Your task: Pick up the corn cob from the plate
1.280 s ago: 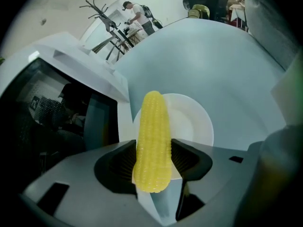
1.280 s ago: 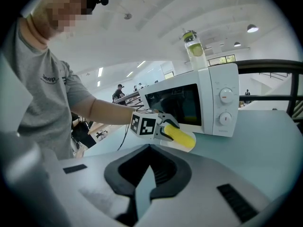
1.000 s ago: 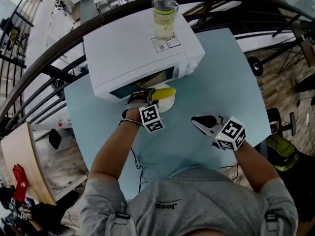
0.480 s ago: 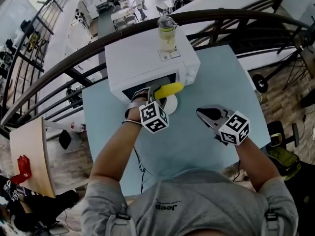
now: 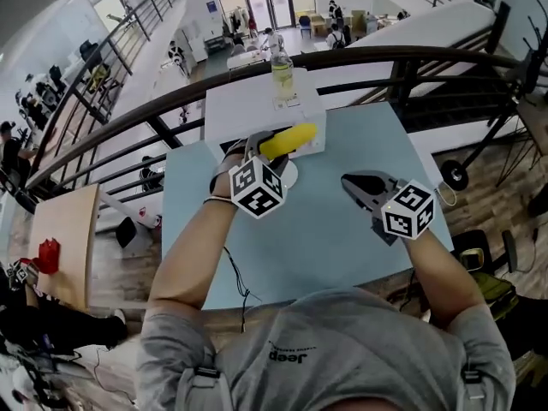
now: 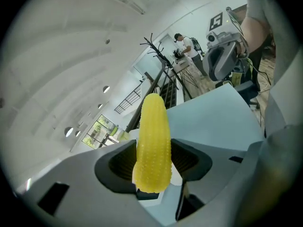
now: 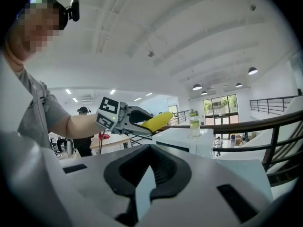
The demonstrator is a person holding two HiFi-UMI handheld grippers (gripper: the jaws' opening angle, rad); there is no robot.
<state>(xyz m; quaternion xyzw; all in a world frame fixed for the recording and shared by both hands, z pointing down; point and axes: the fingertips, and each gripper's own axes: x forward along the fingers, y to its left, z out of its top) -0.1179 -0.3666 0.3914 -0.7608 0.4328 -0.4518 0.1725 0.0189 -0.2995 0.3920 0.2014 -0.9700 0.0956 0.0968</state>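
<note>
- Head view: left forearm (image 5: 193,247) stretched forward from the shoulder, wrist raised. The left gripper (image 5: 257,146) is carried high over the far side of the table (image 5: 342,247), in front of the microwave (image 5: 248,110).
- Left gripper view: jaws clamped on the corn cob (image 6: 152,141) near its thick end. A dark pad (image 6: 118,162) presses on each side, and the tapered end points away from the camera.
- Corn cob, place: in the air, held by the left gripper alone. In the head view it sticks out to the right of the jaws, across the microwave's front, clear of the plate.
- Plate (image 5: 291,176): white, on the table below the cob. It is largely hidden behind the left gripper, so its surface cannot be checked.
- Right forearm (image 5: 437,272): bent at the elbow. The right gripper (image 5: 353,183) is held over the right half of the table, nose aimed towards the left gripper and well apart from it.
- Right gripper view: jaws appear drawn together at the tips, with nothing between them.
- Bottle (image 5: 282,75): upright on top of the microwave, with clear walls and yellowish contents.
- Railing (image 5: 385,58): dark, curved, running behind the table.
</note>
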